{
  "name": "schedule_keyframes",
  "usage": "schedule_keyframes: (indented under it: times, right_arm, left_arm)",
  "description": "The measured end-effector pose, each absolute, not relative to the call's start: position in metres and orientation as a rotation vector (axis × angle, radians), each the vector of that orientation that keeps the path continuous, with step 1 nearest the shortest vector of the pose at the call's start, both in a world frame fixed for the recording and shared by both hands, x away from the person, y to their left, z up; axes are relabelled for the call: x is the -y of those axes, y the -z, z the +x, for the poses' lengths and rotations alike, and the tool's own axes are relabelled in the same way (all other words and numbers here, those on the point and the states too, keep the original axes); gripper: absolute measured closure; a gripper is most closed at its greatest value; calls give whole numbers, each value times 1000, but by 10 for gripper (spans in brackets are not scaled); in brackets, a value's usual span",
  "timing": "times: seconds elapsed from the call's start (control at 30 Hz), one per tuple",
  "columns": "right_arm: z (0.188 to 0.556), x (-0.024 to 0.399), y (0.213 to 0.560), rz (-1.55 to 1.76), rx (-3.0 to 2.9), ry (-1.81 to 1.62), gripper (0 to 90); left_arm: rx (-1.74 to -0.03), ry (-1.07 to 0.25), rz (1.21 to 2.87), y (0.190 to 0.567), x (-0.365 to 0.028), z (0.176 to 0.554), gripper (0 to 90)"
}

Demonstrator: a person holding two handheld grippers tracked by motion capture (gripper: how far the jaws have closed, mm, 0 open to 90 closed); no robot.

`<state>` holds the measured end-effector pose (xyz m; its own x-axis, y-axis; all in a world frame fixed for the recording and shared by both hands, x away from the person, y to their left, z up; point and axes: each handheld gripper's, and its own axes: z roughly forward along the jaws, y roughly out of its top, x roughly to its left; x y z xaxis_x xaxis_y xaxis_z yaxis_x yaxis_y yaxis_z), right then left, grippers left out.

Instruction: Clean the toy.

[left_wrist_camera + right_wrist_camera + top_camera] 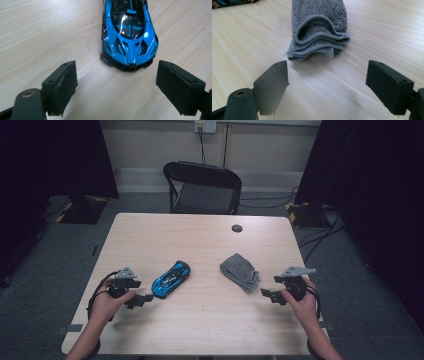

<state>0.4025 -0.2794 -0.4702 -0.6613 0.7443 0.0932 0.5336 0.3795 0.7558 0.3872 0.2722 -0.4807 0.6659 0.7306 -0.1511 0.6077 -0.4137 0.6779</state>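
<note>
A blue and black toy car [171,278] lies on the wooden table [200,240], left of centre, its nose toward my left gripper [141,300]. That gripper is open just short of the car, and in the left gripper view the car [128,35] sits a little beyond the gripper [125,87] with nothing between the jaws. A folded grey cloth [240,271] lies right of centre. My right gripper [268,295] stands open close to the cloth's near edge. In the right gripper view the cloth [319,27] lies ahead of the empty gripper [334,87].
A small dark round grommet [237,228] sits near the table's far edge. A black folding chair [202,187] stands behind the table. Cables [310,237] run over the grey floor at the right.
</note>
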Motion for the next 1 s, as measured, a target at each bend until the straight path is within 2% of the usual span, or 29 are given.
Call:
schedule_keyframes:
  times: [1.0]
  right_arm:
    - [378, 298, 485, 1131, -2418, -1085, 173]
  left_arm:
    - [-976, -223, 2177, 487, -283, 367, 173]
